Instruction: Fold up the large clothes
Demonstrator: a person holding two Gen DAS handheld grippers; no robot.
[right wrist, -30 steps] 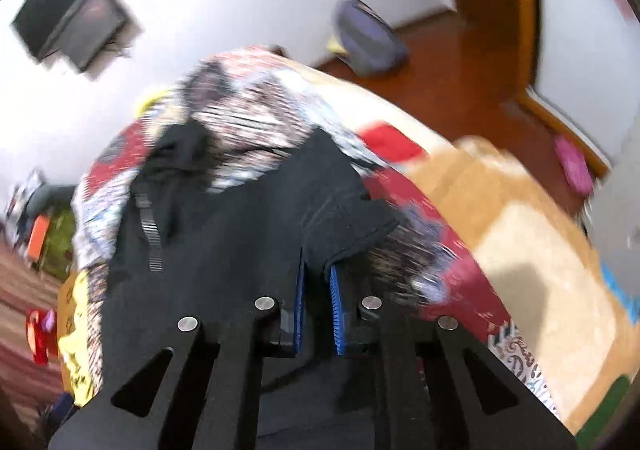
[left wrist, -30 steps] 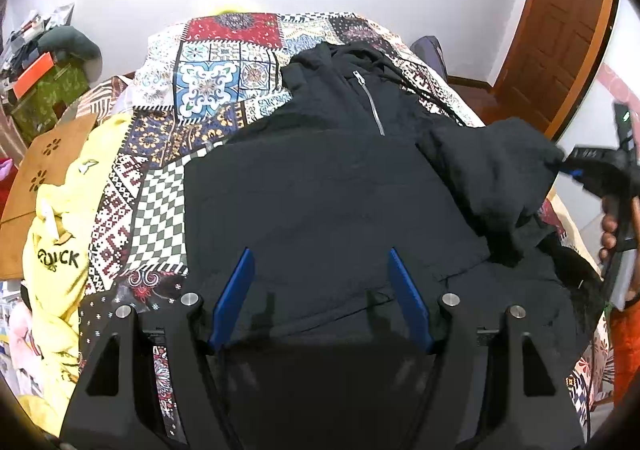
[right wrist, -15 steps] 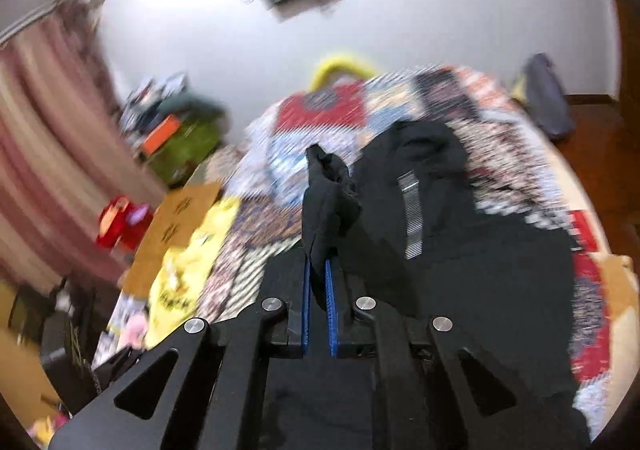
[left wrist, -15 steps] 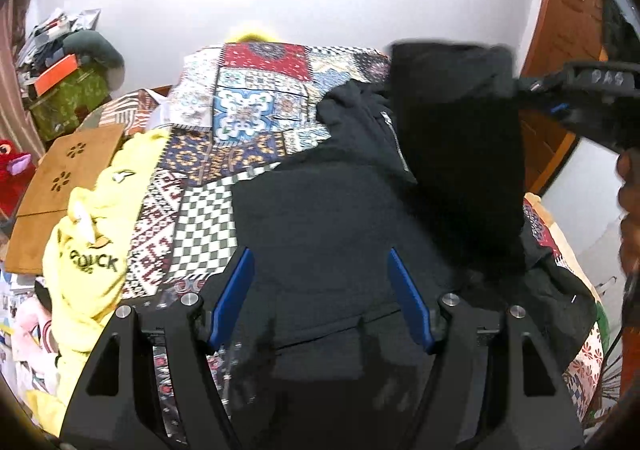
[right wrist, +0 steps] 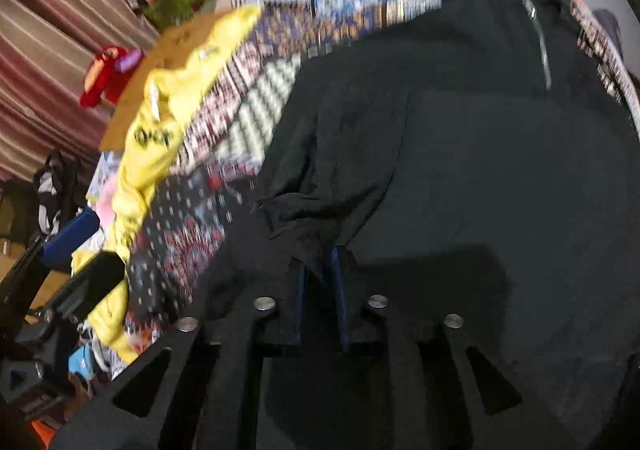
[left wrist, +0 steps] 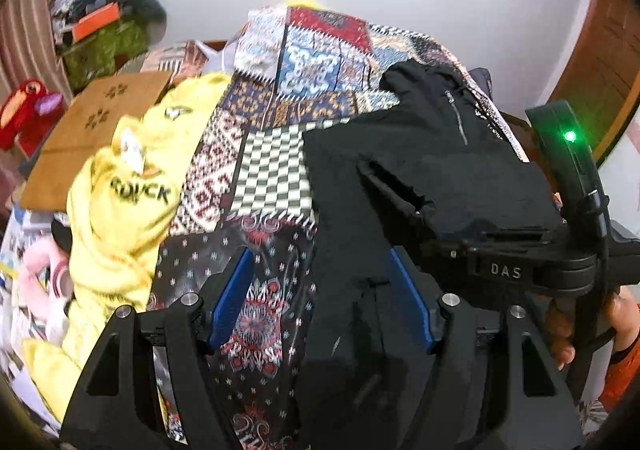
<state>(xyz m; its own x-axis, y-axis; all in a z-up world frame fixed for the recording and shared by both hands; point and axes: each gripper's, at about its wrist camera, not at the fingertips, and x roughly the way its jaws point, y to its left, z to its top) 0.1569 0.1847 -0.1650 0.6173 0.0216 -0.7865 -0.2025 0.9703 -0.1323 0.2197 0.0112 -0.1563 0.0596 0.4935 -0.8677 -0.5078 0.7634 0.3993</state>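
Left claw (left wrist: 320, 294) angled down over bed (left wrist: 272, 166), blue pads spread wide, gripping nothing; yellow garment (left wrist: 120, 210) to its left, black jacket (left wrist: 348, 190) edge ahead and right. Right claw (right wrist: 320, 282) tilted down over jacket front, jaws just easing apart, sleeve cuff (right wrist: 304, 218) between pads, grip unclear
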